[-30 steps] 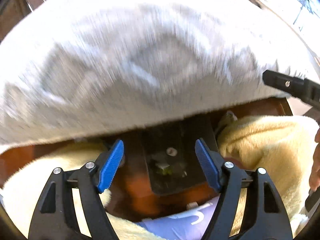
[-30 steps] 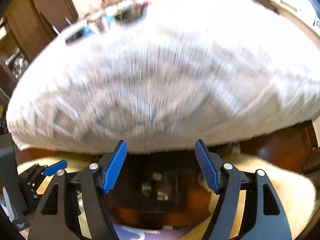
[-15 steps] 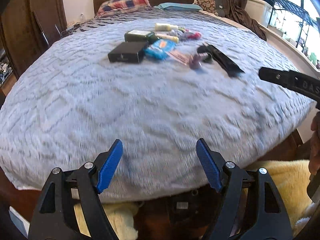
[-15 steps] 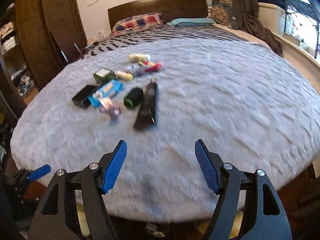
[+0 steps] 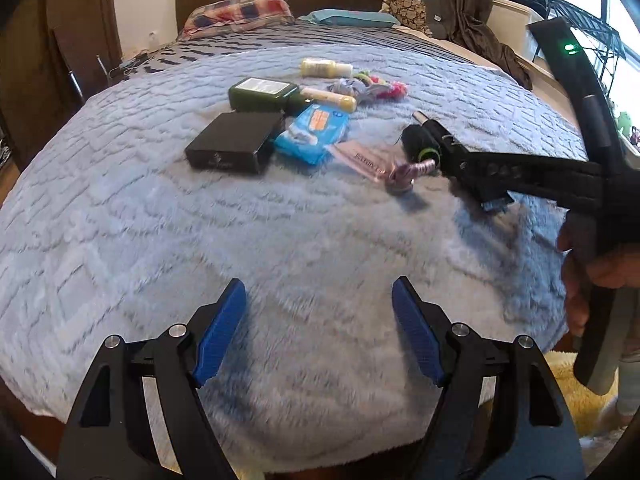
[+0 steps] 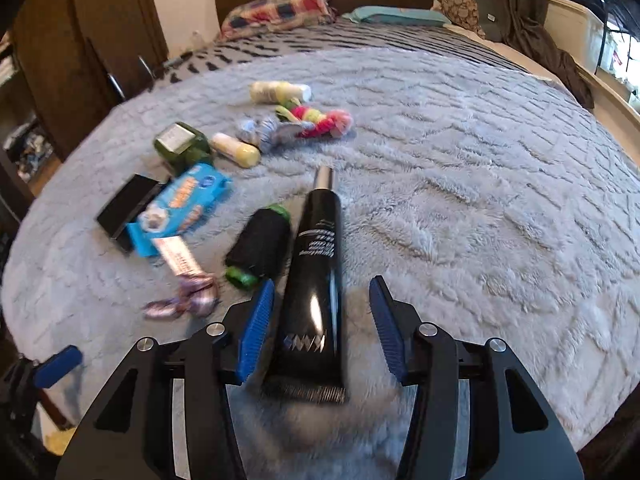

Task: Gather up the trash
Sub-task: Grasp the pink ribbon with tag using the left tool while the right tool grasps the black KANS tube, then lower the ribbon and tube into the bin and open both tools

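Right tool [image 6: 322, 324] apart astride black tube [image 6: 316, 280], left tool [image 5: 319, 330] apart over blanket [image 5: 160, 240]

Black claw [image 6: 322, 320] — ribbed blue pads [image 6: 256, 326]

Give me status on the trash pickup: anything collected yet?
Nothing looks collected: no bin or bag in view. In hand: the right gripper is open, fingers either side of the black tube, not closed on it. The left gripper is open over bare blanket. Left: tube, crumpled wrapper, blue packet and the other clutter.
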`<state>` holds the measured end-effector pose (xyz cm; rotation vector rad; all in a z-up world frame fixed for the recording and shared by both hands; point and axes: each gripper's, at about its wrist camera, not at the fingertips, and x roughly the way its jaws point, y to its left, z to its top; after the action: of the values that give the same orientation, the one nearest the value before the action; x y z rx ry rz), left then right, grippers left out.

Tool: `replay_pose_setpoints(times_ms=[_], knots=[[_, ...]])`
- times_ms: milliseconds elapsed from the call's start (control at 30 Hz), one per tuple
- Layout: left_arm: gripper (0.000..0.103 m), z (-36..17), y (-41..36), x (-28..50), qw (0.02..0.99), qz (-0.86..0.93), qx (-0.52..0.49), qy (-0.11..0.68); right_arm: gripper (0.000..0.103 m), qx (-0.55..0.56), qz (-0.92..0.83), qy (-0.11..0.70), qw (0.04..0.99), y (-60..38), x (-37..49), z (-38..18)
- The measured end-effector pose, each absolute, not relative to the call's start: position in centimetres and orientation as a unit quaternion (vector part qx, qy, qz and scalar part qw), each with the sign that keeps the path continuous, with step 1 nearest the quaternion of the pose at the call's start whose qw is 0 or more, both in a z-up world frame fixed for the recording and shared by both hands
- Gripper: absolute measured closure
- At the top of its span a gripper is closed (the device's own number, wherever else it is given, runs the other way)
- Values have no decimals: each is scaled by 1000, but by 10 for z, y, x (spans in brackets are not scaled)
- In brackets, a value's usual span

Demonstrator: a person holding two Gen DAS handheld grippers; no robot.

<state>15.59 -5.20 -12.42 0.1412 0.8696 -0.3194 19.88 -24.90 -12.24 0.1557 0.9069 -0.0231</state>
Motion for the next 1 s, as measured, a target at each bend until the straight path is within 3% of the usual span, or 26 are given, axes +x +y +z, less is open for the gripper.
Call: replay_pose_setpoints(times_ms=[100, 167, 200, 500, 633, 800, 1000], knots=[[31, -125, -61, 165, 891, -163, 70, 419, 58, 78, -9, 435, 897, -252, 209, -124], [31, -125, -68, 172, 890, -168, 68, 419, 72, 74, -13, 434, 898, -254, 215, -125], [31, -125, -71, 175, 889, -172, 67, 418, 73, 73, -13, 431, 899, -256, 215, -125], [34, -127, -103, 206, 885, -197, 55, 418, 73, 78, -11, 420, 904, -272, 202, -122], [50, -128, -110, 222, 885, -195, 48, 420, 73, 91, -10, 415, 905, -280, 190, -119], [83, -129, -114, 230, 885, -197, 47, 420, 74, 92, -11, 414, 906, -283, 173, -120], [89, -124, -104, 210, 884, -204, 45, 419, 74, 90, -6, 410, 907, -275, 147, -117]])
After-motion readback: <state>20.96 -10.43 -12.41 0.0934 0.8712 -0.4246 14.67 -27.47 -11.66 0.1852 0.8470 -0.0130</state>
